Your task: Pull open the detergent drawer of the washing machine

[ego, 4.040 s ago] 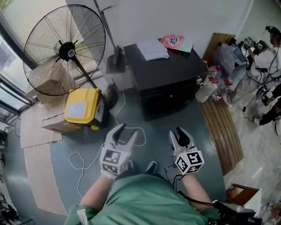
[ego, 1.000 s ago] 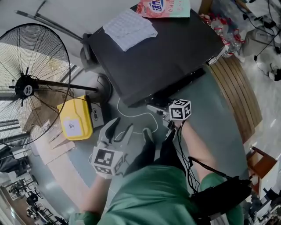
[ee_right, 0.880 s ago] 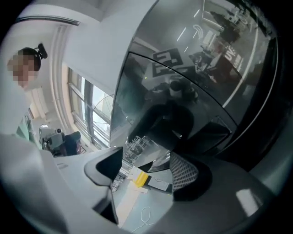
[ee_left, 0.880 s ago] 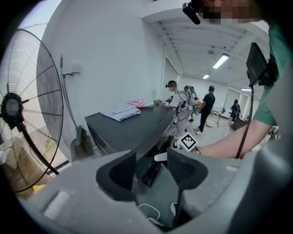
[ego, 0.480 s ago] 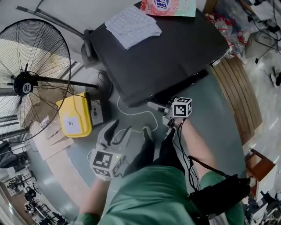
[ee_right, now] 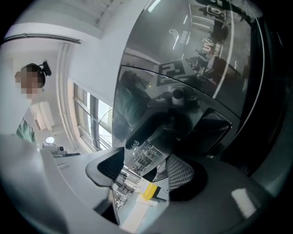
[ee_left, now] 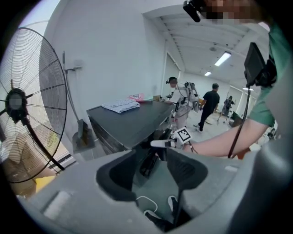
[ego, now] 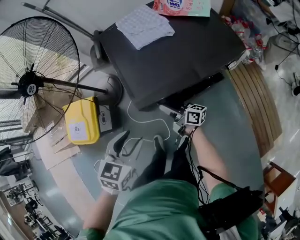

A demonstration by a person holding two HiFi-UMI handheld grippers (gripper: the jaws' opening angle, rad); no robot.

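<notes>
The dark washing machine is seen from above, with its front facing me. My right gripper points level at the top of that front. In the right gripper view a glossy drawer front with white printed symbols lies between the jaws of the right gripper, which are closing; I cannot see the pads pressing on it. How far out the drawer stands I cannot tell. My left gripper hangs over the floor to the left, open and empty. The left gripper looks at the machine past its jaws.
A big black floor fan and a yellow box stand left of the machine. A white cable loops on the floor. A cloth and a pink bag lie on top. Wooden slats run on the right.
Since four seconds ago I have stepped up to the machine and the right gripper has reached its front. Over the last second the left gripper sank a little; the right stayed there.
</notes>
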